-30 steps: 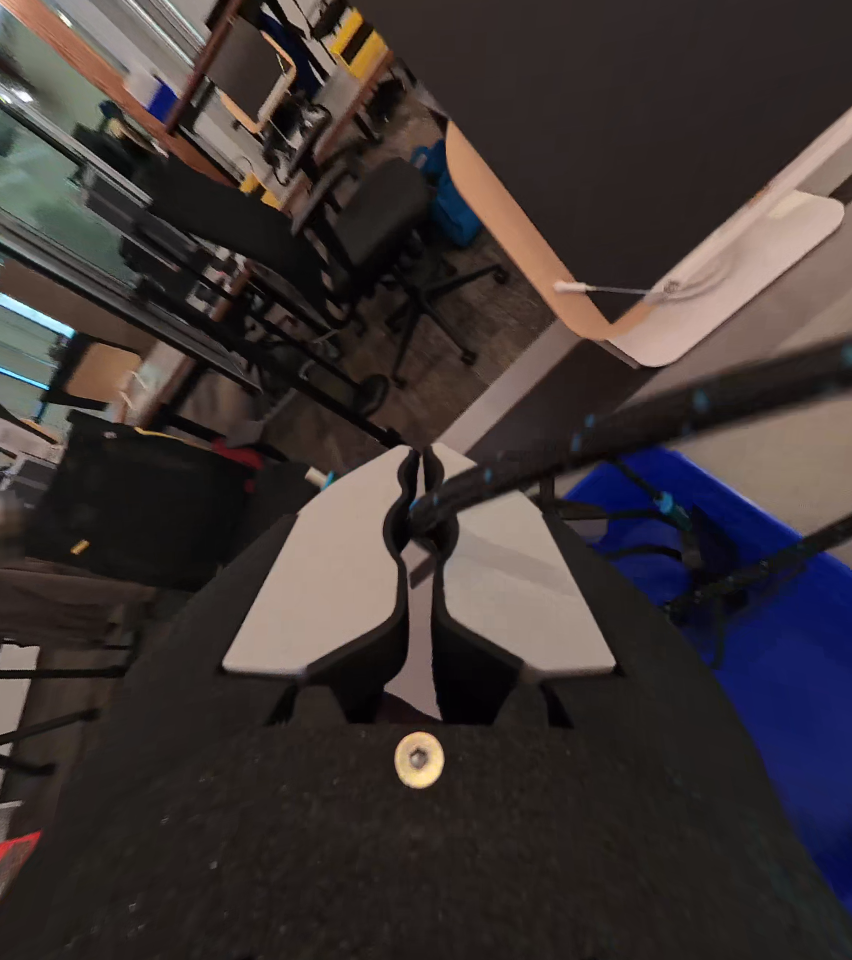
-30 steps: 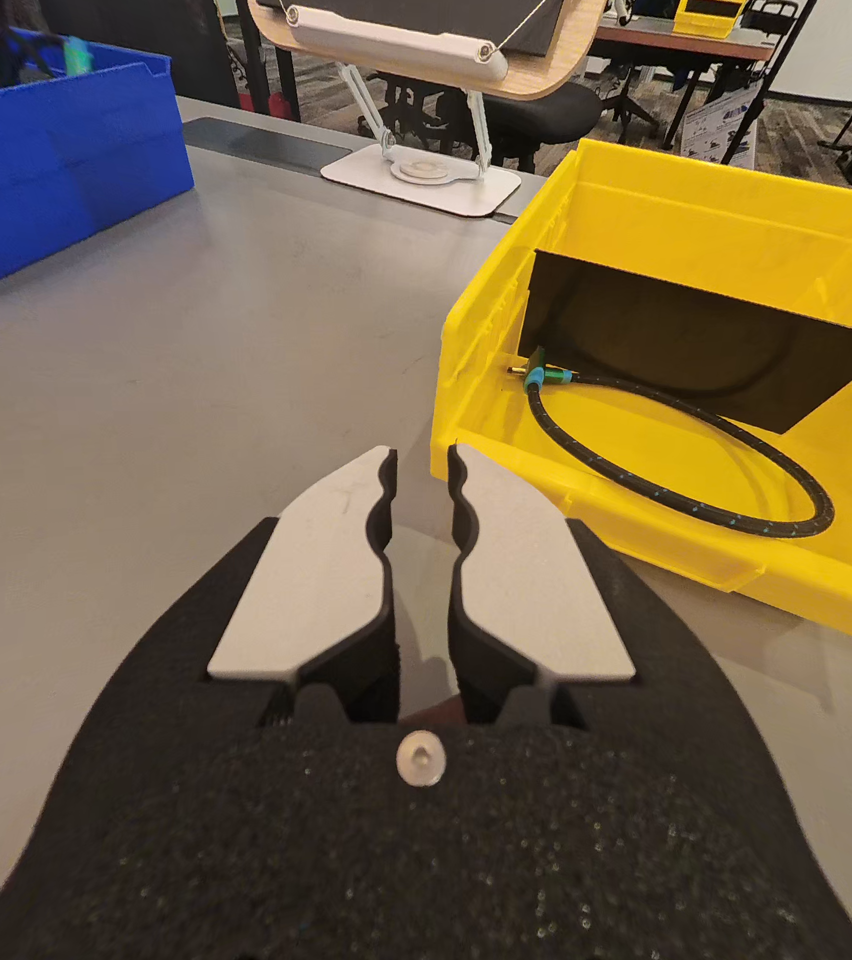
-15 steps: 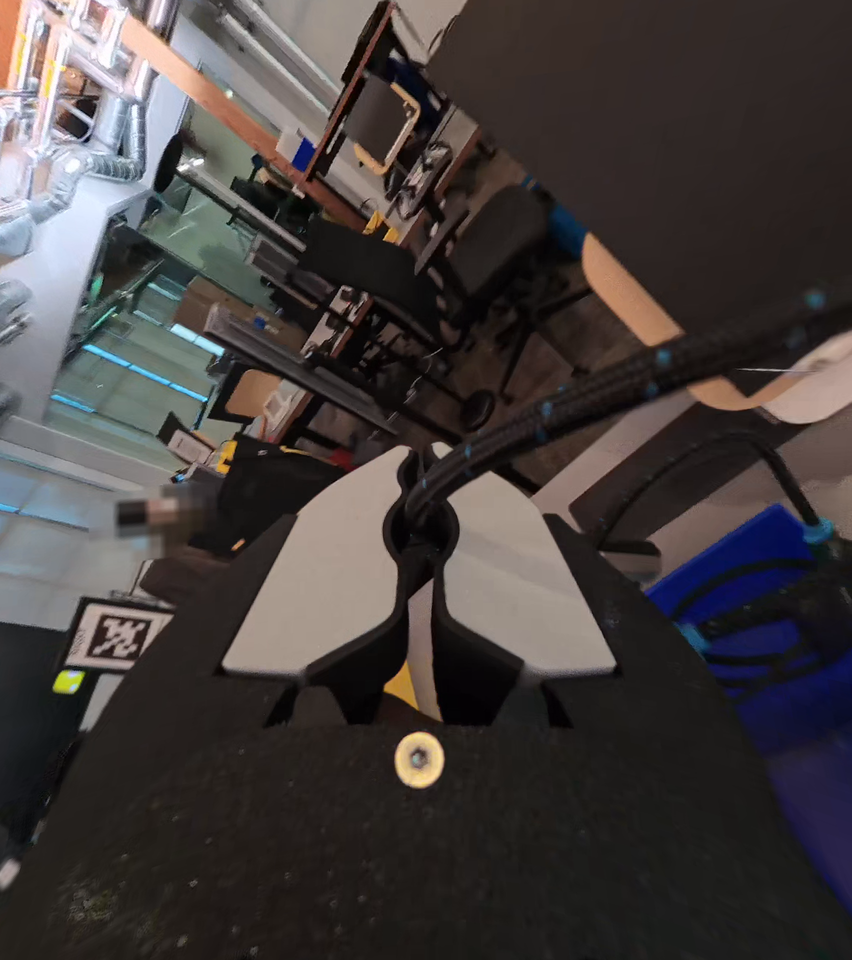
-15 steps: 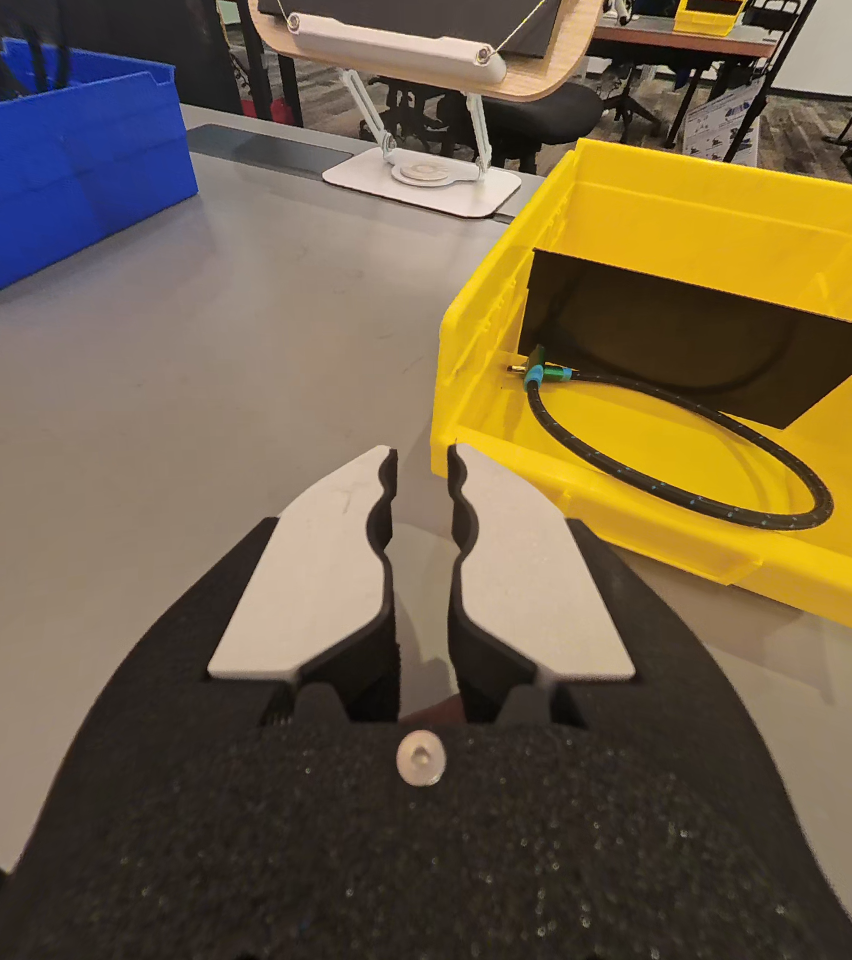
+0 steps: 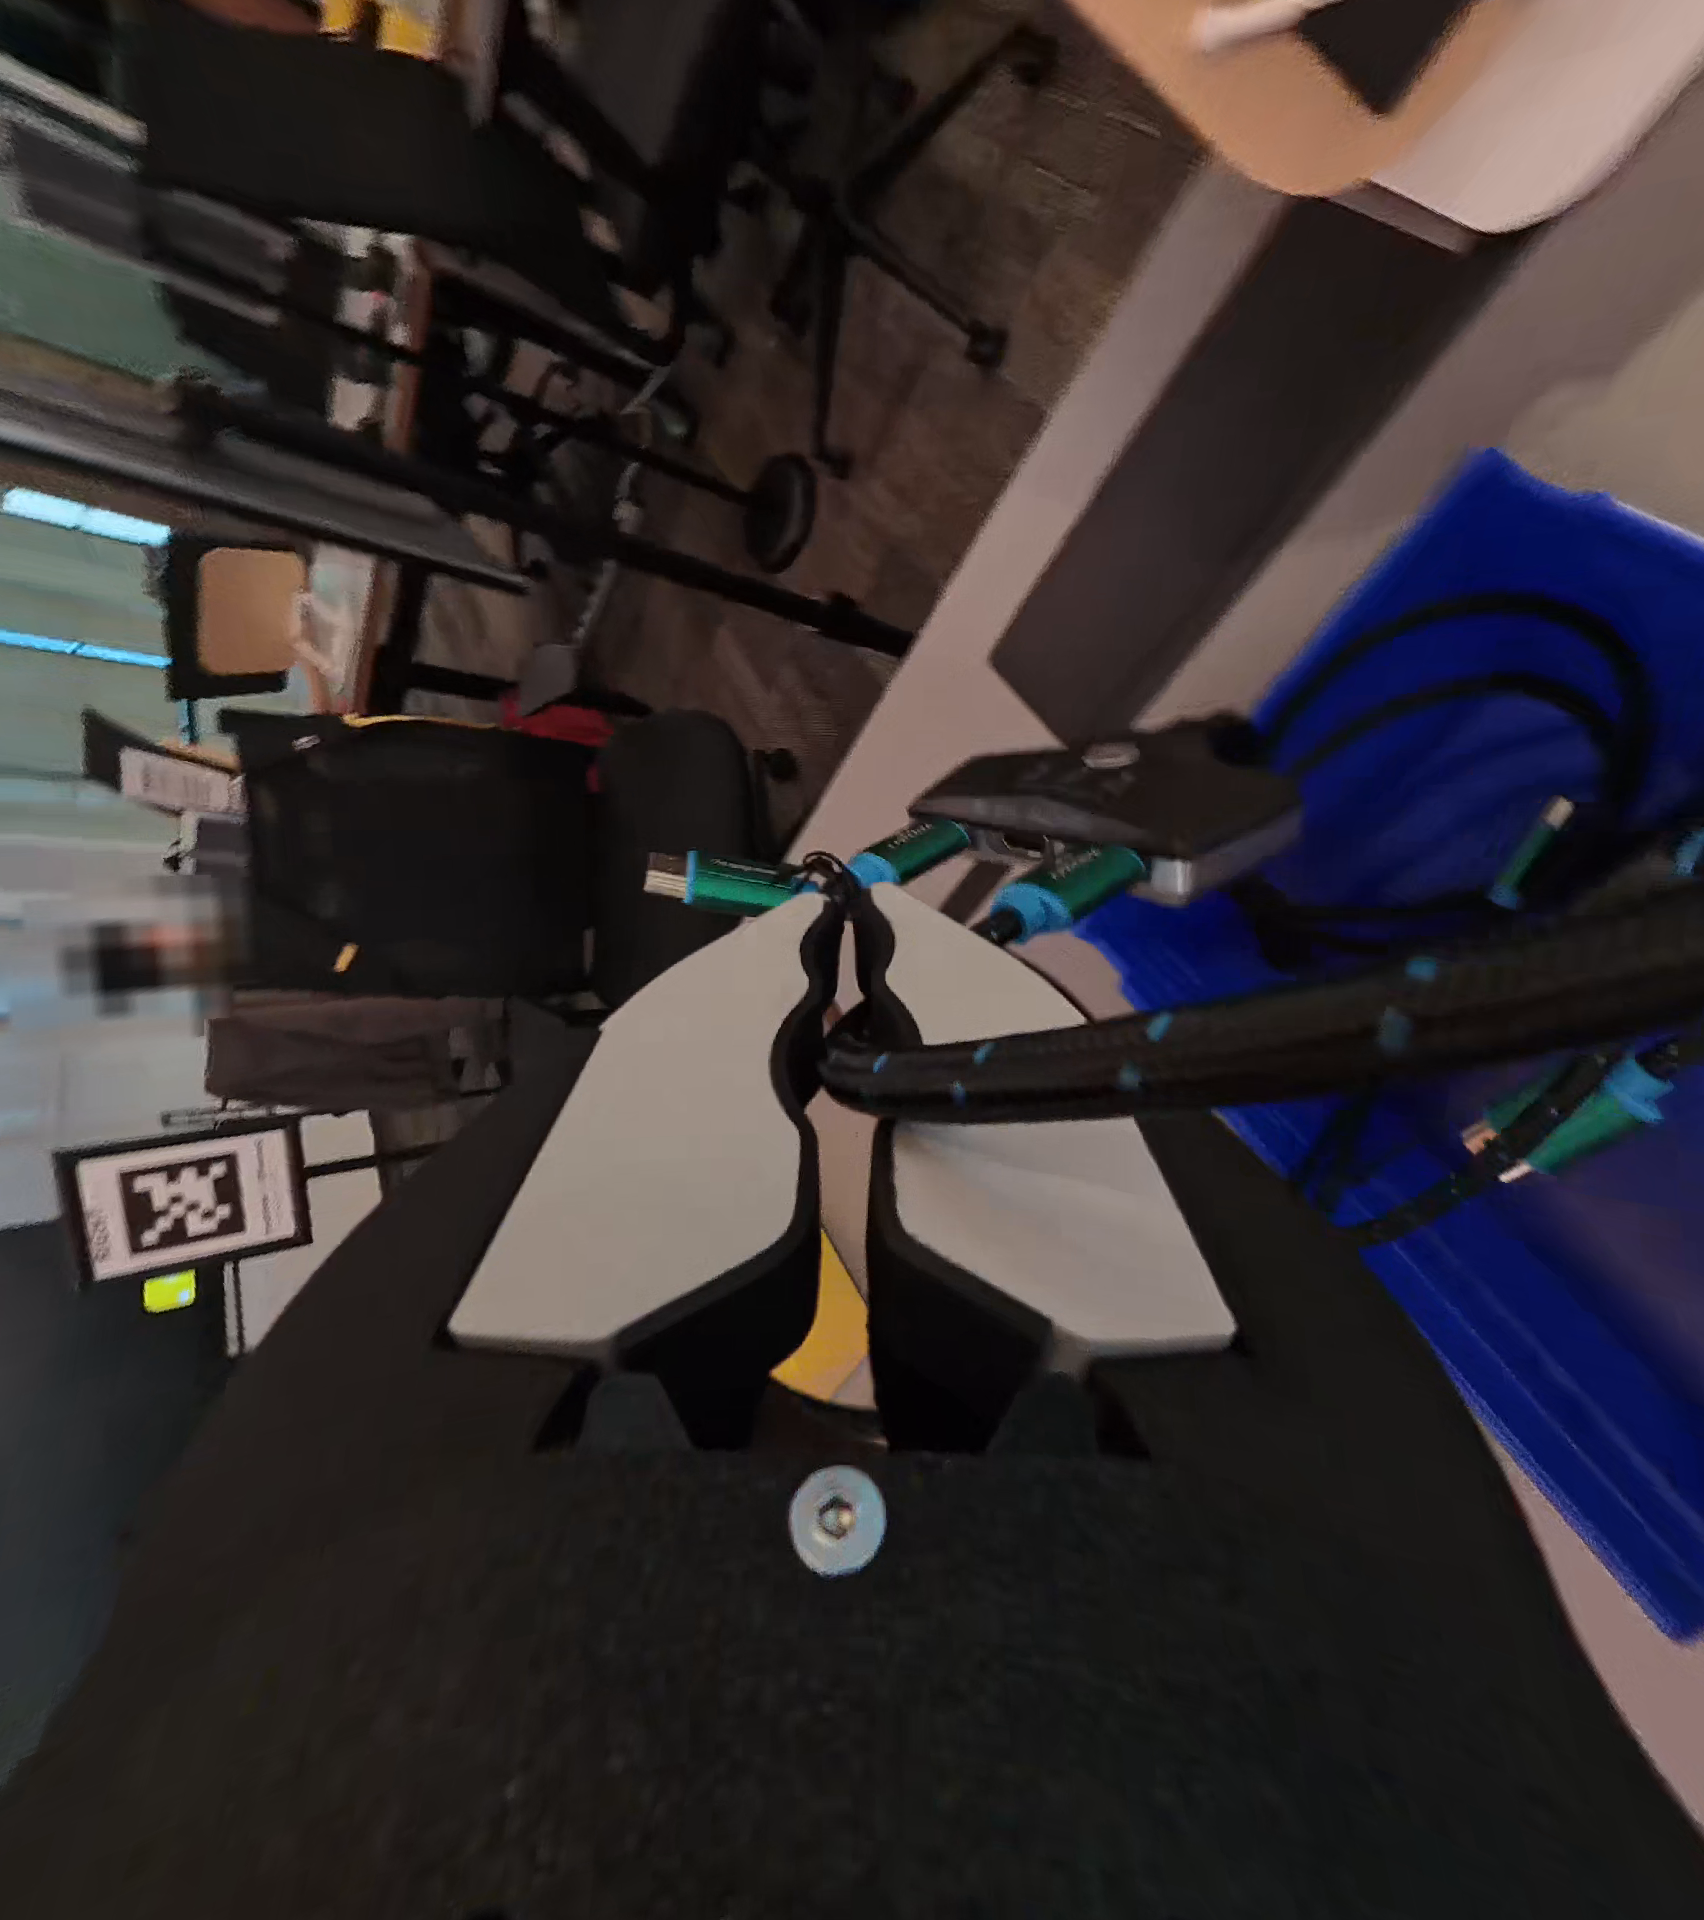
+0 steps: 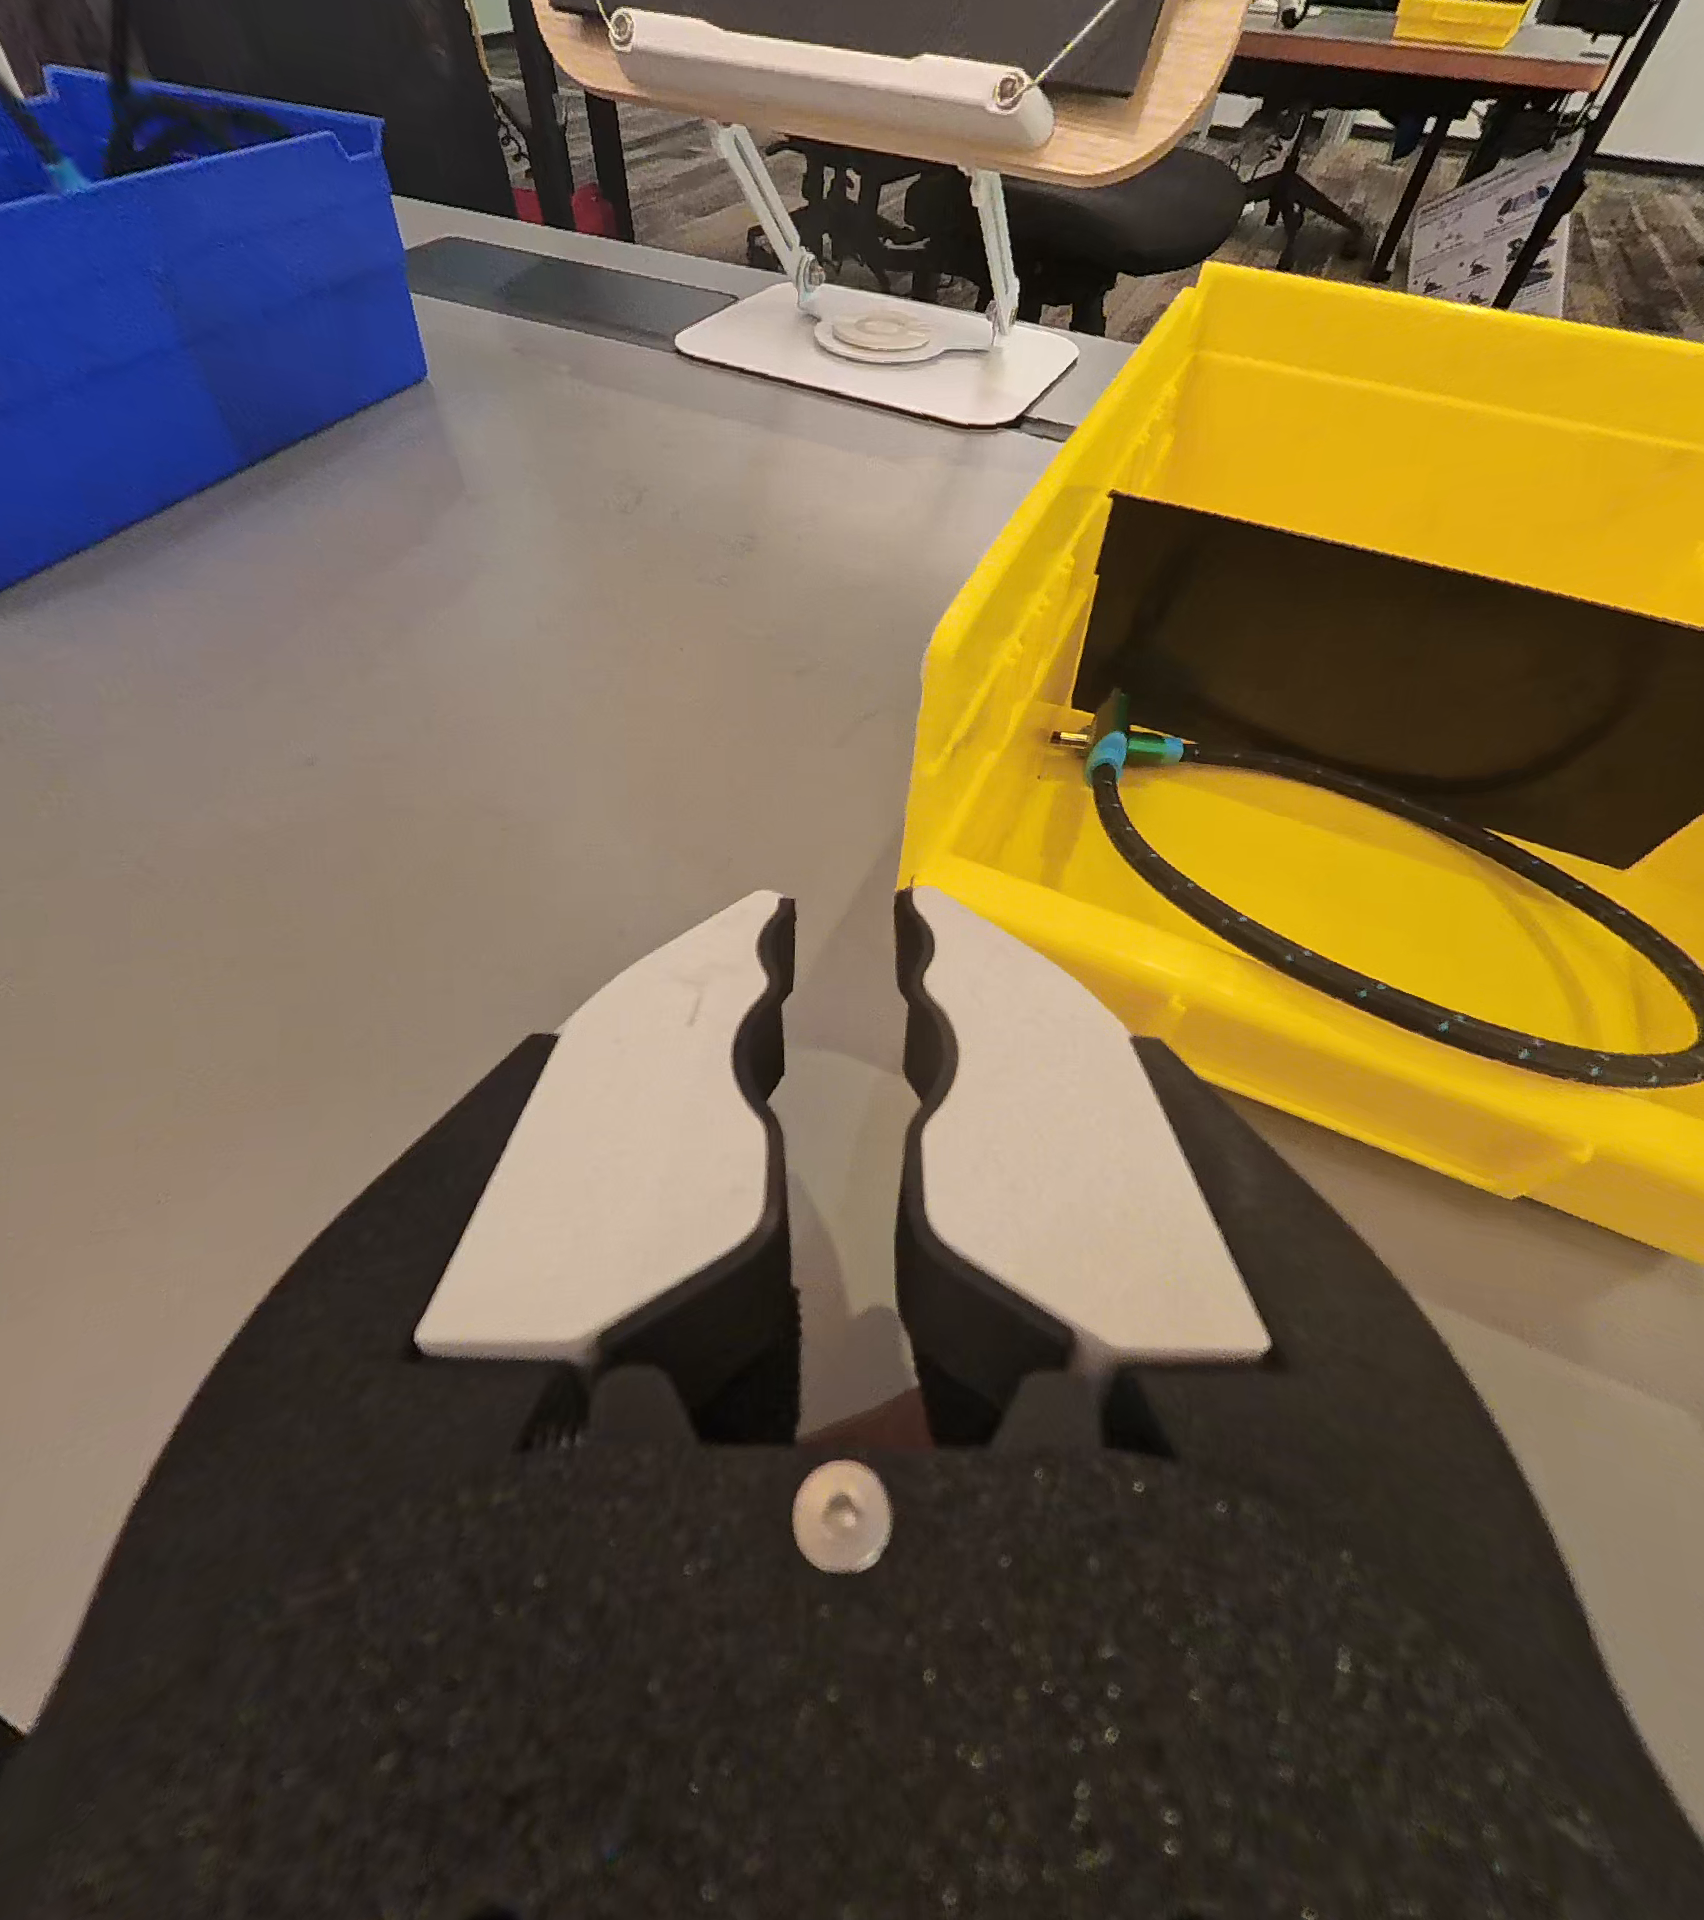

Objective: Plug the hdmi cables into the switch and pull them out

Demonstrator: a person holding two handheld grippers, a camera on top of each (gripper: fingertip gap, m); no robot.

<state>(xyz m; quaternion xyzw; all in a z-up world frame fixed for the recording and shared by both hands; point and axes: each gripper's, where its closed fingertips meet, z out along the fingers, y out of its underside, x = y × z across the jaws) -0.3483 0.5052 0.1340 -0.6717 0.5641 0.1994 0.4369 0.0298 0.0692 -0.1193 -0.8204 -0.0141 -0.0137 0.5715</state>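
Observation:
In the left wrist view my left gripper (image 5: 843,914) is shut on black braided HDMI cable (image 5: 1243,1049) that runs off to the right. Beyond the tips hangs the black switch (image 5: 1108,790) with two green plugs (image 5: 1066,878) in its near side. One free green plug (image 5: 723,881) sticks out to the left. More cables and plugs lie in the blue bin (image 5: 1554,1351). In the right wrist view my right gripper (image 6: 845,914) is open and empty above the grey table (image 6: 412,779). Another braided cable (image 6: 1399,935) lies coiled in the yellow bin (image 6: 1087,935).
The blue bin (image 6: 131,343) stands at the table's far left and the yellow bin at the right, with a black divider (image 6: 1399,707) inside it. A white monitor stand (image 6: 879,343) sits at the far edge. Chairs and desks stand beyond the table. There is about 65 cm between the tips of the two grippers.
The left gripper has swung with the cable in it, and the switch with its green plugs has come into view above the blue bin. The right gripper has barely moved.

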